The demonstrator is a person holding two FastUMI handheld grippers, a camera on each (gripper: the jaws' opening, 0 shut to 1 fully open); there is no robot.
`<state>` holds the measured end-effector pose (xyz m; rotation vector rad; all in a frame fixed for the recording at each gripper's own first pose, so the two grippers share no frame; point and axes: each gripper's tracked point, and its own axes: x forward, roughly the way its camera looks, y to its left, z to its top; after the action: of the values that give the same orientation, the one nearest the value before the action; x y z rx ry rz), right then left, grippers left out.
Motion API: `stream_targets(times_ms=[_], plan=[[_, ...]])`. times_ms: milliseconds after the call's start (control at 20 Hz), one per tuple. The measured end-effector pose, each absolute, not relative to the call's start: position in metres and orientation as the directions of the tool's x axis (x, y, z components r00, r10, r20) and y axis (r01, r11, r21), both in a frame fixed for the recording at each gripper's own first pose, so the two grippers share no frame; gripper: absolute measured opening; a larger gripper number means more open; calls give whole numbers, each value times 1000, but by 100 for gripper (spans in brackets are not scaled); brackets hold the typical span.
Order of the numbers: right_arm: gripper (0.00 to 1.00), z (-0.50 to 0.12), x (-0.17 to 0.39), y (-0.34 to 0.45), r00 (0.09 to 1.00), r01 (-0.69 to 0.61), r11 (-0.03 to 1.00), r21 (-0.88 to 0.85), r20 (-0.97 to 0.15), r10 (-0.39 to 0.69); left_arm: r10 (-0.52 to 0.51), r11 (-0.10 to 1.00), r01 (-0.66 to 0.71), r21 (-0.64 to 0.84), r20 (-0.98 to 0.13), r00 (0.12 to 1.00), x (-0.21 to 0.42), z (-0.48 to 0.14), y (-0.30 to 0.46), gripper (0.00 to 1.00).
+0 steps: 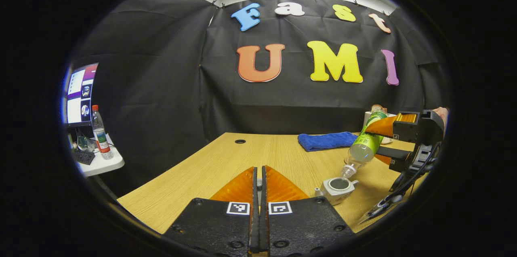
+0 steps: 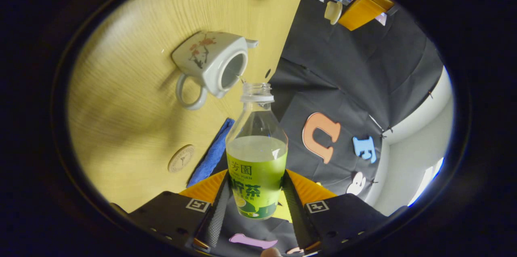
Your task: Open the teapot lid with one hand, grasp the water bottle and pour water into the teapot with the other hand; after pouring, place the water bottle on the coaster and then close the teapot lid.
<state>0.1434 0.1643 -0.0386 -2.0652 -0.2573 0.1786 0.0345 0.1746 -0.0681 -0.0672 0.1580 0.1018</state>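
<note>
right gripper (image 2: 255, 192) clamped on water bottle (image 2: 257, 156), tipped mouth-down over open teapot (image 1: 338, 188) near tabletop's right edge; thin stream, maybe. left gripper (image 1: 259, 192) fingers together, lid hidden if held.

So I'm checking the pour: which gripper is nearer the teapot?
Right. The right gripper holds the bottle tilted, its mouth just above the open teapot. The left gripper is shut, farther back over the table.

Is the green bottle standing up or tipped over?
Tipped. The green-labelled plastic bottle leans mouth-down over the white ceramic teapot, held in the right gripper.
</note>
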Motion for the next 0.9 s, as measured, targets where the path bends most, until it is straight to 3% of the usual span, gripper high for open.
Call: stream_targets(times_ms=[550,750,900], plan=[[73,-40,143,166,964,107,-474,-874,-26,266,103,992,-113,-56,-162,981,33,-68,178,2],[73,-46,143,161,965,46,-417,-908,-67,252,114,990,-124,-60,-156,981,33,-66,182,2],[71,-52,142,161,965,-26,-318,-948,-107,241,118,990,-129,-60,-159,980,33,-68,184,2]])
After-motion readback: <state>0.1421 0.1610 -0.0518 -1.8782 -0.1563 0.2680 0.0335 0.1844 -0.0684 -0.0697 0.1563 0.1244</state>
